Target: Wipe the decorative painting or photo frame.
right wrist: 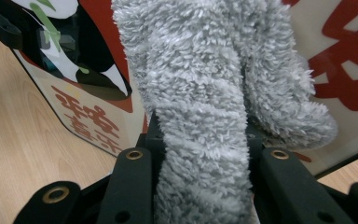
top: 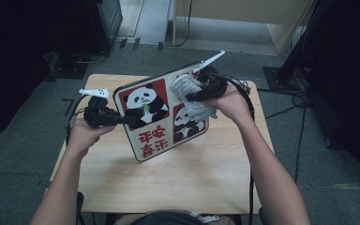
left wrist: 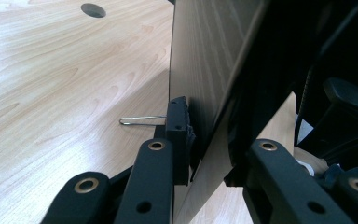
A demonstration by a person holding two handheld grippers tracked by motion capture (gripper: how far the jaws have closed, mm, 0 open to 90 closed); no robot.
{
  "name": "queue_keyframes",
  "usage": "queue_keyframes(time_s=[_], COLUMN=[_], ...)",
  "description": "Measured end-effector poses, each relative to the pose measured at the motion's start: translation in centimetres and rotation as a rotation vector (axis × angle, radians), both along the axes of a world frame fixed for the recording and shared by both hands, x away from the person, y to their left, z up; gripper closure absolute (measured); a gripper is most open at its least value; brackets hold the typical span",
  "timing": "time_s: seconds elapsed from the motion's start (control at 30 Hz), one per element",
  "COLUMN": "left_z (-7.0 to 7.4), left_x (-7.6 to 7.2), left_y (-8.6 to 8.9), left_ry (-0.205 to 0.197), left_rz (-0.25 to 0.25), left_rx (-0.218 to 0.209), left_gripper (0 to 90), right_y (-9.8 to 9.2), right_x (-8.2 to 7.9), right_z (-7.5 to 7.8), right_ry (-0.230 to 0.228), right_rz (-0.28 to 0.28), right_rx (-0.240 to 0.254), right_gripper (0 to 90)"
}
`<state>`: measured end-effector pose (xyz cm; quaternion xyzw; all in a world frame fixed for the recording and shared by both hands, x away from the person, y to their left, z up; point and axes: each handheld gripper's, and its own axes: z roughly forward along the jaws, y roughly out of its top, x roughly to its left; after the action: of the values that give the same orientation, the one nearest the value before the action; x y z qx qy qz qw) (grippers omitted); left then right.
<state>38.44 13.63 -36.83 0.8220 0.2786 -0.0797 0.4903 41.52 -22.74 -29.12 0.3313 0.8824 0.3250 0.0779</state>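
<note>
Panda board (top: 161,115): flat, rounded-corner board w/ two panda pictures on red squares and red characters on a cream face. It stands tilted over the wooden table (top: 168,183), lower edge near the tabletop, printed face toward the person. Position: approx. centre of table, between both hands.

Cloth (top: 192,98): grey, fluffy, bunched. Lies against the printed face at the upper right part of the board, overlapping the second panda picture. In the right gripper view the cloth (right wrist: 200,116) runs up from between the jaws and covers much of the board face (right wrist: 349,60).

Right gripper (top: 200,97): jaws closed tight on the cloth; pile bulges out on both sides of the jaws. Held in the right hand (top: 232,103), pointing toward the board face.

Left gripper (top: 130,120): jaws clamped on the board's left edge, one jaw on the front, one on the back. In the left gripper view the board edge (left wrist: 205,93) sits between the left gripper (left wrist: 214,158) jaws, wood-grain back side visible; opening is narrow, approx. board thickness. Held in the left hand (top: 86,133).

Surroundings: a thin wire clip (left wrist: 142,120) lies on the tabletop beyond the left jaw. A round hole (left wrist: 93,10) is in the tabletop farther off. Black cables (top: 243,86) trail from the right gripper. Grey floor (top: 23,136) surrounds the table.
</note>
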Motion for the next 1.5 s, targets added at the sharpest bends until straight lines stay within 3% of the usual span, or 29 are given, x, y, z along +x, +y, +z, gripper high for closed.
queue_keyframes(time_s=[0.6,0.87,1.5], left_z=[0.0,0.0,0.0], left_x=[0.0,0.0,-0.1], left_y=[0.0,0.0,0.0], left_ry=[-0.007,-0.006,-0.011], left_rz=[-0.004,-0.006,-0.011], left_rx=[0.003,0.002,0.003], left_gripper=[77.8,77.8,77.7], right_y=[-0.3,-0.5,-0.7], right_x=[-0.9,-1.1,-1.4], right_z=[-2.3,-3.6,-5.4], right_ry=[0.015,0.018,0.026], right_rz=[-0.003,-0.01,-0.01], right_rx=[0.003,0.027,0.047], right_gripper=[67.7,67.7,67.6])
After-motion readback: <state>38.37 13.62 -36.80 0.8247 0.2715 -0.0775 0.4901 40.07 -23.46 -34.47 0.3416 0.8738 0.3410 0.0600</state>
